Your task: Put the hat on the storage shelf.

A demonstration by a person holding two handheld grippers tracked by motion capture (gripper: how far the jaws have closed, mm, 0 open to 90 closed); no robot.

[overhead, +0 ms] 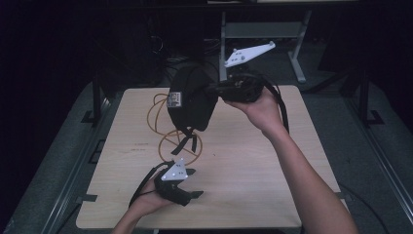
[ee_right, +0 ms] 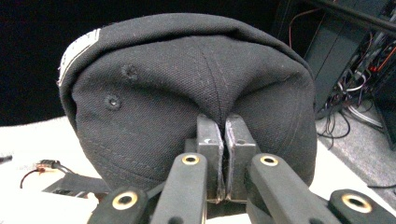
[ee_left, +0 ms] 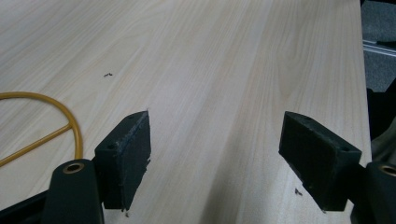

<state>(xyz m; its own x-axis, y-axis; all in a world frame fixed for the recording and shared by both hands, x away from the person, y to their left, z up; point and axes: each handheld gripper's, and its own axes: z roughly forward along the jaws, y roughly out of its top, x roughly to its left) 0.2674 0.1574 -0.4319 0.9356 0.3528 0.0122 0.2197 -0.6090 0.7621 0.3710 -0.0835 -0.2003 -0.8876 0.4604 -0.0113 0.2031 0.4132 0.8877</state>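
Up close, right claw [ee_right: 223,161] pinching black cap [ee_right: 187,93] fabric, left claw [ee_left: 215,154] wide open, empty, yellow cable [ee_left: 70,123] beside.

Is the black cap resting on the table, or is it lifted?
Lifted: the right tongs pinch the black cap, which hangs above the table.

high: above, looking down | claw views: close | shared: table [overhead: 243,161]
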